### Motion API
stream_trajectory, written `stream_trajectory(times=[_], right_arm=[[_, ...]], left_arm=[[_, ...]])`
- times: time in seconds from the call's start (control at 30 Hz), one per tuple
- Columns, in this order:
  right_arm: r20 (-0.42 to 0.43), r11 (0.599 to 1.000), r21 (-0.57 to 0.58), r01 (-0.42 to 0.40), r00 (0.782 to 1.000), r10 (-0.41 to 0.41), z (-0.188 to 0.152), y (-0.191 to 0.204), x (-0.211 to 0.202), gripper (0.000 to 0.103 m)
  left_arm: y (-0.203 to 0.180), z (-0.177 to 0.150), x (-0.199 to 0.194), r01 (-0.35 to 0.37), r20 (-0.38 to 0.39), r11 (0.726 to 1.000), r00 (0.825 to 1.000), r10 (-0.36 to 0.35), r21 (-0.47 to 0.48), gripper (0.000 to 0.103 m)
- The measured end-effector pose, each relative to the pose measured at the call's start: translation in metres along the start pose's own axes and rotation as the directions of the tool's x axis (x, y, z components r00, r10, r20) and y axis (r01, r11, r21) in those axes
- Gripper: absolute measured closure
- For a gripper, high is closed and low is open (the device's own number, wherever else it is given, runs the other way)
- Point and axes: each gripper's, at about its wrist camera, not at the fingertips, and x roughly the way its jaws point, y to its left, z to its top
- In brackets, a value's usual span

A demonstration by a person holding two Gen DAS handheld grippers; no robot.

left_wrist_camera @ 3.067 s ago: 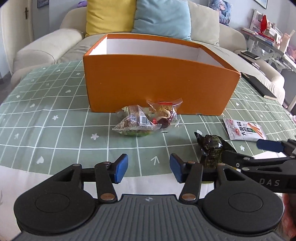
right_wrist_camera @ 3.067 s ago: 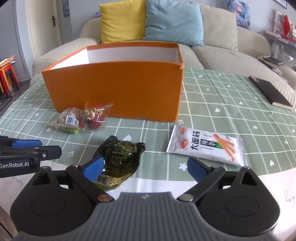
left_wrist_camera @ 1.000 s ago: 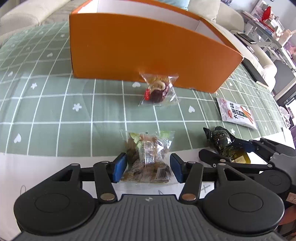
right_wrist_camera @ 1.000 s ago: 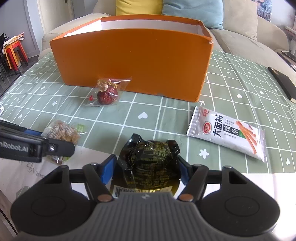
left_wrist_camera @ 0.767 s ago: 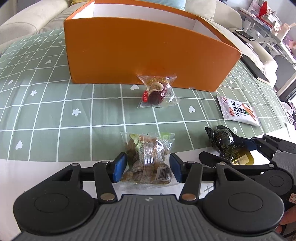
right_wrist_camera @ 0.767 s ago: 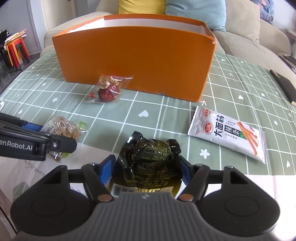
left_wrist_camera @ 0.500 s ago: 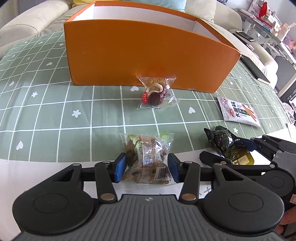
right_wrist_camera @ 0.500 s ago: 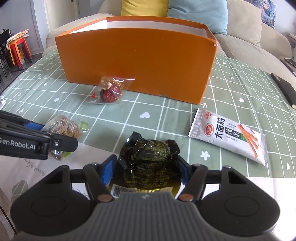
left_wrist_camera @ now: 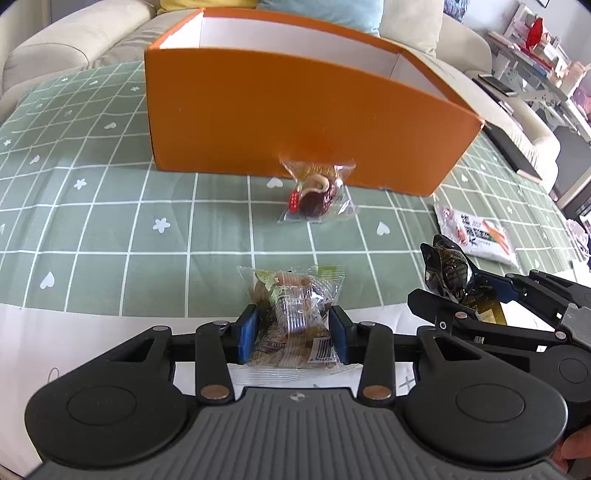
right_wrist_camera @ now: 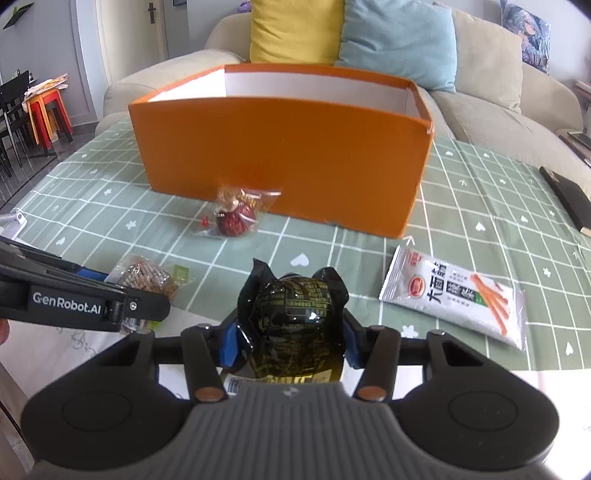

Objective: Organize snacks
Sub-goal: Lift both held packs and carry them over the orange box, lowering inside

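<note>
My left gripper (left_wrist_camera: pixel 293 334) is shut on a clear packet of nut snacks (left_wrist_camera: pixel 291 310), held just above the table's near edge; the packet also shows in the right wrist view (right_wrist_camera: pixel 147 280). My right gripper (right_wrist_camera: pixel 290 341) is shut on a dark glossy snack packet (right_wrist_camera: pixel 293 314), to the right of the left gripper (left_wrist_camera: pixel 448 269). An open orange box (left_wrist_camera: pixel 295 110) with a white inside stands ahead (right_wrist_camera: pixel 288 147). A clear packet with a red date (left_wrist_camera: pixel 314 197) lies in front of the box (right_wrist_camera: pixel 236 218). A white snack packet (right_wrist_camera: pixel 454 299) lies at right (left_wrist_camera: pixel 476 232).
The table has a green grid cloth (left_wrist_camera: pixel 110 206). A black notebook (right_wrist_camera: pixel 569 199) lies at the far right. A beige sofa with yellow (right_wrist_camera: pixel 295 29) and blue (right_wrist_camera: pixel 399 37) cushions stands behind the box. Chairs and stools (right_wrist_camera: pixel 40 107) stand far left.
Both grippers closed on their packets and have risen a little and moved toward the box. The left jaws have tightened on the nut packet in the last half second.
</note>
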Motion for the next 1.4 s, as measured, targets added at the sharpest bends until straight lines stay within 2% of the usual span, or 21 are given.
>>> stream_trajectory(times=[0.33,0.4,0.6,0.83,1.07,1.4], right_arm=[[0.062,1.0,0.004,0.005,0.998,-0.005,0.014,-0.004,-0.026,0.054],[0.082,1.0,0.002,0.008,0.997,-0.008,0.02,-0.005,-0.033,0.06],[0.134,1.0,-0.004,0.014,0.991,-0.013,0.04,-0.009,-0.048,0.062],[0.211,0.999,-0.035,0.014,0.977,-0.006,0.077,-0.016,-0.062,0.062],[0.254,0.998,-0.07,0.01,0.967,0.008,0.122,-0.021,-0.062,0.062],[0.29,0.992,-0.121,0.029,0.957,0.007,0.181,-0.024,-0.042,0.062]], left_arm=[[-0.013,0.014,-0.034,0.002,0.1,1.0,0.995,-0.002,0.006,0.058],[-0.015,0.019,-0.04,0.001,0.119,1.0,0.993,-0.002,0.01,0.058],[-0.021,0.039,-0.055,-0.003,0.161,1.0,0.987,0.0,0.017,0.058],[-0.025,0.072,-0.07,-0.017,0.229,1.0,0.973,0.011,0.024,0.058],[-0.027,0.113,-0.079,-0.044,0.288,0.999,0.957,0.036,0.024,0.058],[-0.024,0.162,-0.064,-0.054,0.315,0.998,0.948,0.049,0.009,0.058]])
